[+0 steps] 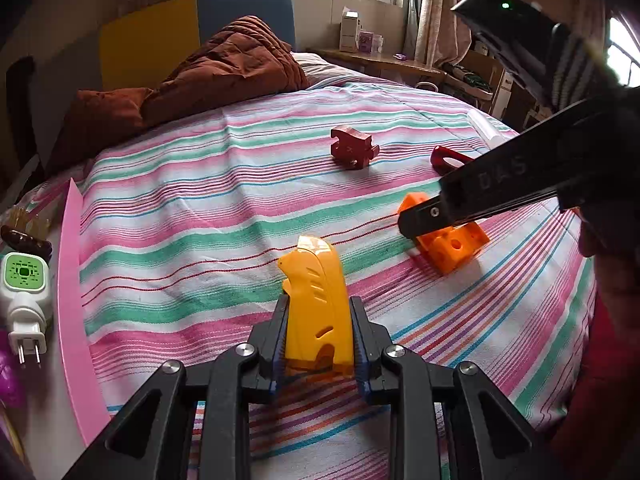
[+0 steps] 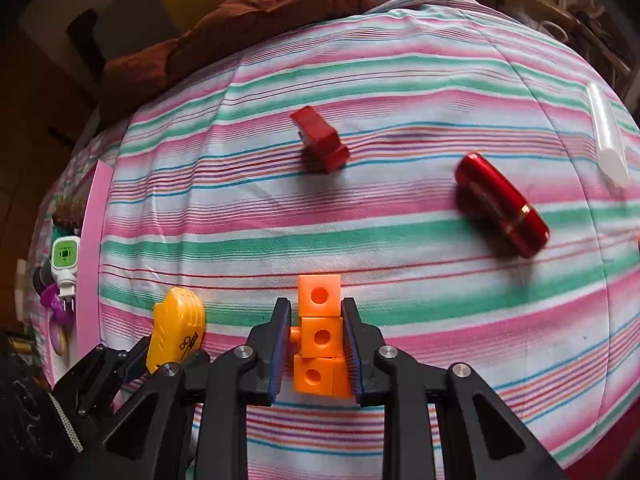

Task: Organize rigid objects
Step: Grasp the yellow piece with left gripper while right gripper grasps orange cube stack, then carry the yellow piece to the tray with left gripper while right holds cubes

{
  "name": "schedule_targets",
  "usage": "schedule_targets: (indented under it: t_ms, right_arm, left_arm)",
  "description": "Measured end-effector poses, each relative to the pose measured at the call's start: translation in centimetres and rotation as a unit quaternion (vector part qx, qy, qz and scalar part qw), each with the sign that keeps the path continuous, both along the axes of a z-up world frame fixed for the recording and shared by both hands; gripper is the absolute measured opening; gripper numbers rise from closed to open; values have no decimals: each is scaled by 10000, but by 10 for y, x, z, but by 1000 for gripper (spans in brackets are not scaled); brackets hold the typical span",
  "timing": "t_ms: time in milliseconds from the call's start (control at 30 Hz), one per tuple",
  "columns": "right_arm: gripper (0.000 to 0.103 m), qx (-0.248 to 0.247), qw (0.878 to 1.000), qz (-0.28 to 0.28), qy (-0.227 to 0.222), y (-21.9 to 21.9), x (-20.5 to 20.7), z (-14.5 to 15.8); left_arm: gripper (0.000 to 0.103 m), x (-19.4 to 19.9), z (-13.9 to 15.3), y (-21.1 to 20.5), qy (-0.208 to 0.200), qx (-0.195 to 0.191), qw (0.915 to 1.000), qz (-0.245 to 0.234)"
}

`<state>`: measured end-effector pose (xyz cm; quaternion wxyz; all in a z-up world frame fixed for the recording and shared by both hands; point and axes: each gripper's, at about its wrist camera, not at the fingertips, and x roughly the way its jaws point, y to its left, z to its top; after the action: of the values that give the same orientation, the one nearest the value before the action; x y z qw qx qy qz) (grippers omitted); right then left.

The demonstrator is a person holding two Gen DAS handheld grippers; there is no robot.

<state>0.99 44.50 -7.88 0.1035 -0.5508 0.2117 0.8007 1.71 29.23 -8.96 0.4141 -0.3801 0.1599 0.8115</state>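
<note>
Both pickups looked done; the left gripper (image 1: 318,316) pinched the yellow toy (image 1: 316,300), the right gripper (image 2: 316,344) was pressed shut on the orange blocks (image 2: 320,336), low over the striped sheet (image 2: 360,220) and just right of the toy. Carrying both left of the toy, toward the pink tray (image 1: 74,300), seemed next. Both grippers pointed steeply down, left less so. The red block (image 2: 320,144) lay well beyond the toy.

My right gripper (image 2: 316,344) clamps an orange plastic stack of linked cubes (image 2: 319,336) over the striped bedsheet (image 2: 360,232); yellow plastic casing (image 2: 176,330) sits left.
</note>
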Motion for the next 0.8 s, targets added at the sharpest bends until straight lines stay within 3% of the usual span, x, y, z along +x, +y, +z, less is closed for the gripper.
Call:
schedule_targets:
  t_ms: [267, 567, 800]
  right_arm:
    - [26, 156, 9997, 182, 5, -5, -6, -6]
    - [27, 734, 9956, 576, -39, -23, -9, -8]
    - [27, 716, 9954, 630, -19, -18, -8, -8]
  left_arm:
    - [28, -1, -1, -2, -18, 111, 9999, 28]
    - [27, 2, -1, -3, 48, 83, 9999, 59]
    - [27, 1, 4, -1, -139, 7, 9997, 224]
